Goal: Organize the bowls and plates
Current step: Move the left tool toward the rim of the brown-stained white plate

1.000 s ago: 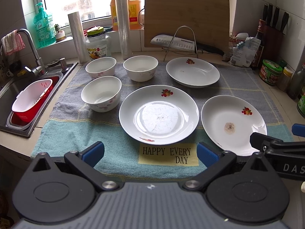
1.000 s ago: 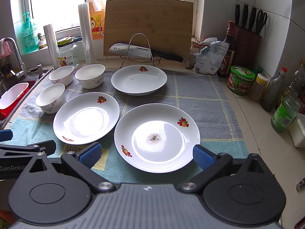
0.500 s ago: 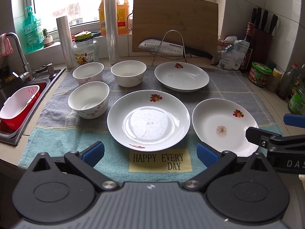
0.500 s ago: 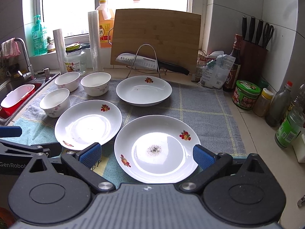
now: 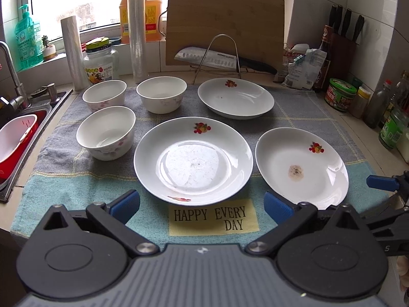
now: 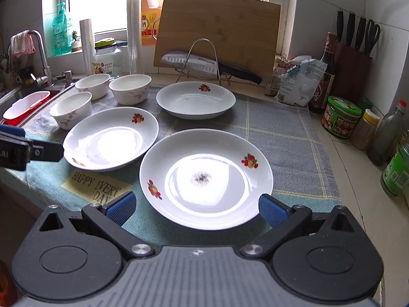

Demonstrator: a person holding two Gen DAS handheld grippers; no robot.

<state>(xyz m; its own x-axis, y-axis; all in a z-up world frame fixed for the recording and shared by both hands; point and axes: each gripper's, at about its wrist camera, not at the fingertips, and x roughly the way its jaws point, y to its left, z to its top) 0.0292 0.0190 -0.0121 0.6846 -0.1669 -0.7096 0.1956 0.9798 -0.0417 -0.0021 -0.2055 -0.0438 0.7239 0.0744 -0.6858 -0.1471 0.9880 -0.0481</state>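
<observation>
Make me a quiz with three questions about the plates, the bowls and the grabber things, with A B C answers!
1. Where is the plate with the dark spot?
A. In the sink
B. Right in front of the right gripper
C. On the cutting board

2. How many bowls are on the towel?
A. Three
B. Five
C. One

3. What is the left gripper doing?
A. Holding a bowl
B. Holding a plate
C. Open, holding nothing

Answers:
1. B, the plate lies just past its blue fingertips.
2. A, one near bowl and two behind it.
3. C, its fingers are spread wide with only towel between them.
</observation>
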